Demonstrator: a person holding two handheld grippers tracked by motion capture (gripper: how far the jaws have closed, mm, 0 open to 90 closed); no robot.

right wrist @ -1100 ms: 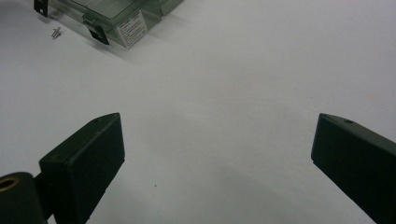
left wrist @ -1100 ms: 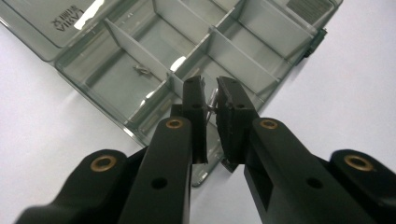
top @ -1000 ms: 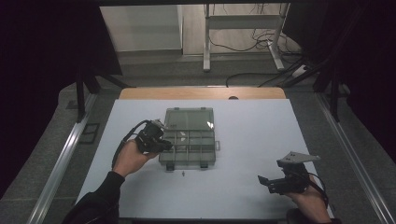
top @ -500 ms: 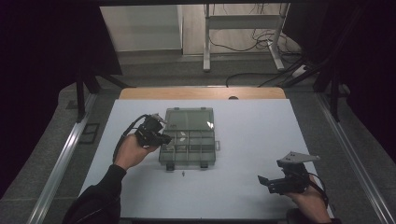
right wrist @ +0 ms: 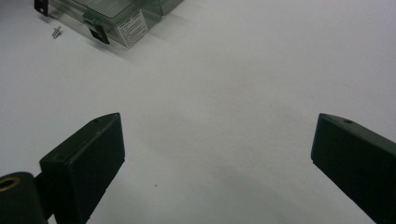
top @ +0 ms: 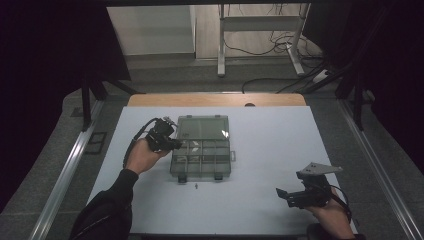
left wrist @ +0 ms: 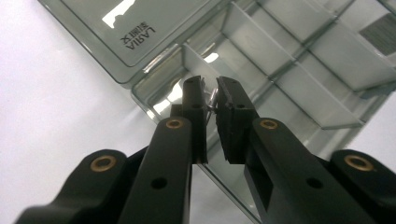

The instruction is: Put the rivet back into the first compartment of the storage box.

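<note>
A clear grey compartment box point(top: 202, 155) lies in the middle of the white table with its lid point(top: 202, 127) folded back. My left gripper point(top: 175, 144) hangs over the box's left edge. In the left gripper view its jaws point(left wrist: 210, 91) are nearly together, pinching a small shiny screw point(left wrist: 213, 97) above a corner compartment point(left wrist: 168, 95). My right gripper point(top: 289, 194) rests near the front right of the table, its jaws point(right wrist: 215, 154) wide apart over bare surface with nothing between them. Another small screw point(top: 196, 187) lies loose on the table in front of the box point(right wrist: 57, 31).
The box's two dark latches point(top: 218, 176) face the front edge. A brown wooden strip point(top: 215, 100) borders the table's far side, with metal rails point(top: 65, 170) along the left and right. Cables and a stand point(top: 260, 30) sit on the floor beyond.
My left hand has slid a little farther back along the box's left side, still holding the screw. The right gripper has not moved.
</note>
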